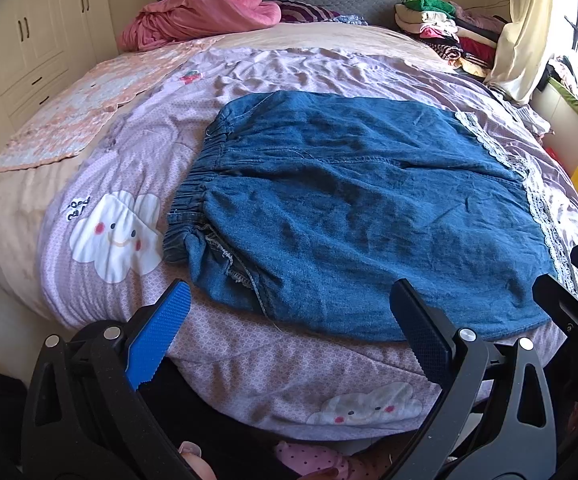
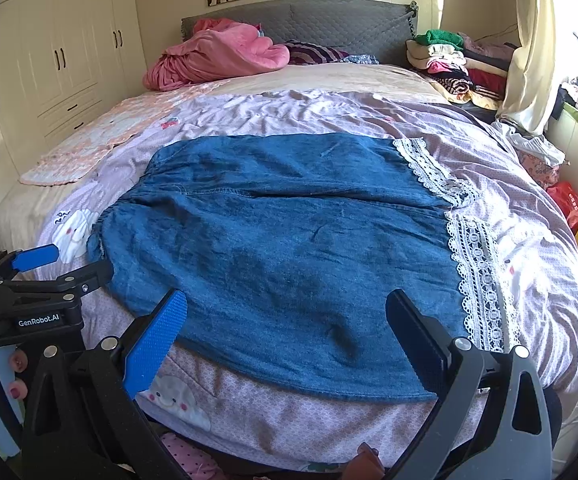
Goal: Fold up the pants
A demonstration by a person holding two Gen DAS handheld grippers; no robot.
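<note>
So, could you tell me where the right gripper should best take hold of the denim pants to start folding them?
Probably the near lace-trimmed hem corner of the pants. They lie flat across the bed, waistband left, hems right, and that corner sits just beyond the open right gripper. Come in low from the near edge, one finger sliding under the cloth.

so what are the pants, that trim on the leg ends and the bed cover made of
The pants look like soft blue denim, matte and faintly mottled, with stitched seams and a gathered elastic waist. The trim is white openwork lace with holes and scalloped edges; whether it is cotton or synthetic cannot be told. The bed cover seems a thin printed woven fabric, likely cotton, lilac with cloud faces and fine wrinkles.
</note>
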